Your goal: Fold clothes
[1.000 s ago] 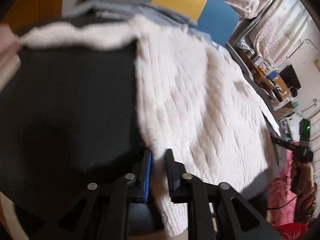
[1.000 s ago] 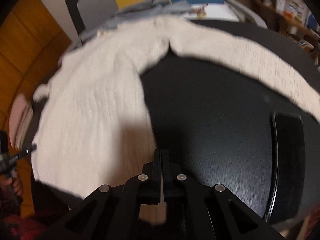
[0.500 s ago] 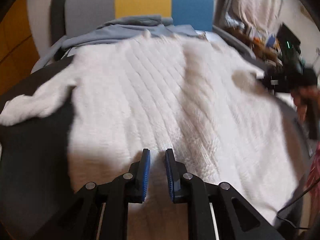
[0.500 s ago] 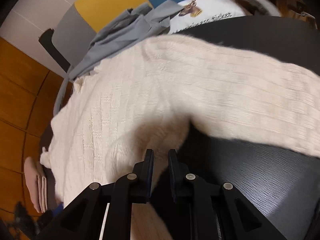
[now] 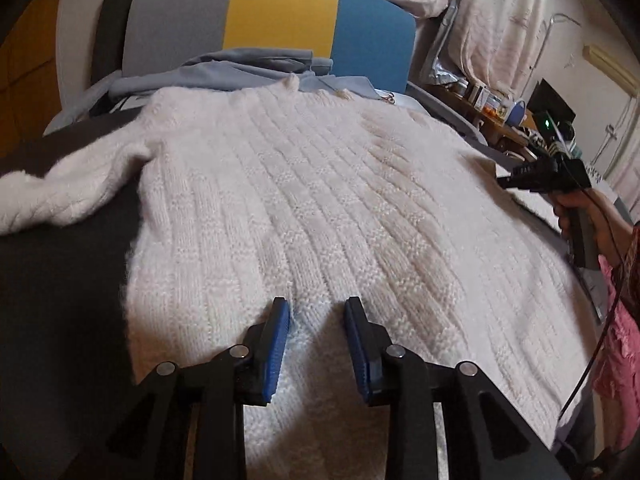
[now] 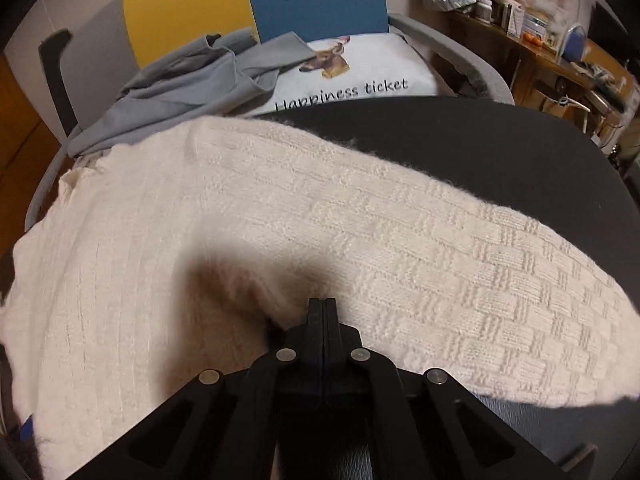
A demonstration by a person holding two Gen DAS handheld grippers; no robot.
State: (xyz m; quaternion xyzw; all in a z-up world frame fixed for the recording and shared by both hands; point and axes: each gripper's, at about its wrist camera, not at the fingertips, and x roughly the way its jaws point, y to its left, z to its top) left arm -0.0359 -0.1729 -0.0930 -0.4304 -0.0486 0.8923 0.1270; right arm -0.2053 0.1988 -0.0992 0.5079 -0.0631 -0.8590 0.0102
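Cream-white knitted sweater (image 5: 320, 208), spread flat across dark round counter (image 5: 60, 300), body ribbed in basket-weave pattern. One sleeve (image 5: 52, 196) stretched out to the left in the left wrist view, lying on bare counter surface. Other sleeve (image 6: 460, 280) stretched out to the right in the right wrist view, crossing the dark counter (image 6: 500, 148) toward its edge.

Left gripper (image 5: 317, 320) low over the sweater's near hem, blue-padded fingers (image 5: 276, 344) spread apart with knit showing between them, nothing clamped. Contact with the fabric not clear.

Right gripper (image 6: 322, 308) at the spot where sleeve meets body, fingers (image 6: 316, 316) pressed together with no gap visible; fabric bunched up just in front of the tips, though whether any knit is pinched between them cannot be told. Same gripper seen from the left wrist view (image 5: 540, 174) at the sweater's far right side, held in a hand (image 5: 580, 216), cable trailing down from it.

Beyond the counter: chair back (image 5: 280, 20) in grey, yellow and blue panels, with crumpled grey-blue garment (image 6: 180, 88) heaped on the seat, touching the sweater's far edge. Beside that, white printed fabric (image 6: 360, 76) with an animal picture and the words "Happiness ticket". Cluttered wooden shelf (image 6: 560, 52) off to the right, pale curtain (image 5: 500, 28) above it in the left wrist view.
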